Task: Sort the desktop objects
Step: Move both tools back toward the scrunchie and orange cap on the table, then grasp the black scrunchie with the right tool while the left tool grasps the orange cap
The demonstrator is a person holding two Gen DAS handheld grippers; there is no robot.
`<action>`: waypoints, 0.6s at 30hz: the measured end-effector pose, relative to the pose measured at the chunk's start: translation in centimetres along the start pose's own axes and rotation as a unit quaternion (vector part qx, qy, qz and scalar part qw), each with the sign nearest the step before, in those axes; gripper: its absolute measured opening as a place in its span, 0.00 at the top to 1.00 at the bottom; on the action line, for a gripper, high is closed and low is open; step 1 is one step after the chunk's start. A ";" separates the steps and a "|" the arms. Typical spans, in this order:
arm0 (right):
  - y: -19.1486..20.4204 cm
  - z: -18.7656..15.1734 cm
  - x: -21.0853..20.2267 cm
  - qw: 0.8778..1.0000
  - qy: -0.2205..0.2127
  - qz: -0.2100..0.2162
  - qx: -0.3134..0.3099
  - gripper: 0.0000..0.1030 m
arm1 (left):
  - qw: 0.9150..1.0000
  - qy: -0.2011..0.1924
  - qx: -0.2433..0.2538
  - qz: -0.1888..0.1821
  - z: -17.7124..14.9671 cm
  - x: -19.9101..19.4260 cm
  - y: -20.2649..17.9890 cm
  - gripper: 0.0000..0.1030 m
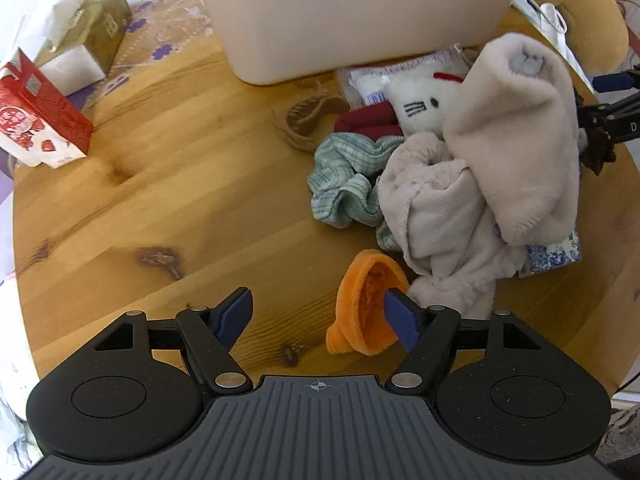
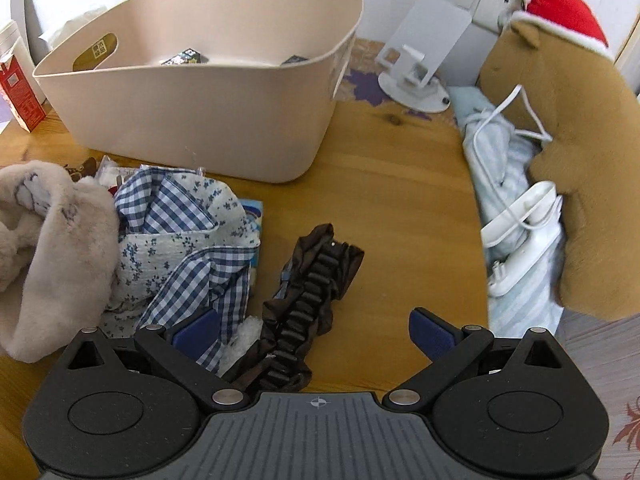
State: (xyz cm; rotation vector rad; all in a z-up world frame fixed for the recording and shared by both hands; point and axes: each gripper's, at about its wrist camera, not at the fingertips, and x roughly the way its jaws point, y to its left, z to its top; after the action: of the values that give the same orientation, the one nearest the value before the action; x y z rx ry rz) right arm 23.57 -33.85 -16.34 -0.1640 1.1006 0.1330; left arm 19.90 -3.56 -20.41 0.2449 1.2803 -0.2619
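Note:
A beige plastic bin point(image 1: 340, 12) point(image 2: 208, 108) stands at the back of the round wooden table point(image 1: 160, 208). In front of it lies a heap: a pale plush cloth point(image 1: 516, 152) point(image 2: 44, 256), a white cat plush point(image 1: 416, 100), a green striped scrunchie point(image 1: 344, 184) and an orange plush piece point(image 1: 368, 312). My left gripper point(image 1: 320, 316) is open, its right finger just in front of the orange piece, nothing pressed. My right gripper point(image 2: 316, 332) is open above a dark brown hair clip point(image 2: 308, 304), beside blue checked fabric point(image 2: 188, 232).
A red carton point(image 1: 40, 120) and a gold tissue box point(image 1: 88, 36) sit at the left. A brown plush with a red hat point(image 2: 560, 160), a white stand point(image 2: 420, 68) and white cabled devices point(image 2: 520, 216) are by the table's right edge. Bare wood shows left of the heap.

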 end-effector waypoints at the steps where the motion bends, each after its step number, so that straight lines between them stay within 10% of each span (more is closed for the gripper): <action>1: -0.1 0.0 0.2 1.000 0.002 0.003 0.002 0.00 | 1.000 0.003 0.000 0.000 0.1 0.3 0.0 0.28; 18: -1.7 -0.2 2.7 0.998 0.024 0.034 0.047 0.21 | 1.000 -0.002 0.008 -0.019 0.5 1.5 -0.4 0.49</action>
State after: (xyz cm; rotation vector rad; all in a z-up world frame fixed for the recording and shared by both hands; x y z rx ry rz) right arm 24.96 -35.52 -18.75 -0.0456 1.1575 0.1375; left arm 20.58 -4.15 -21.71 0.2340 1.2810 -0.3044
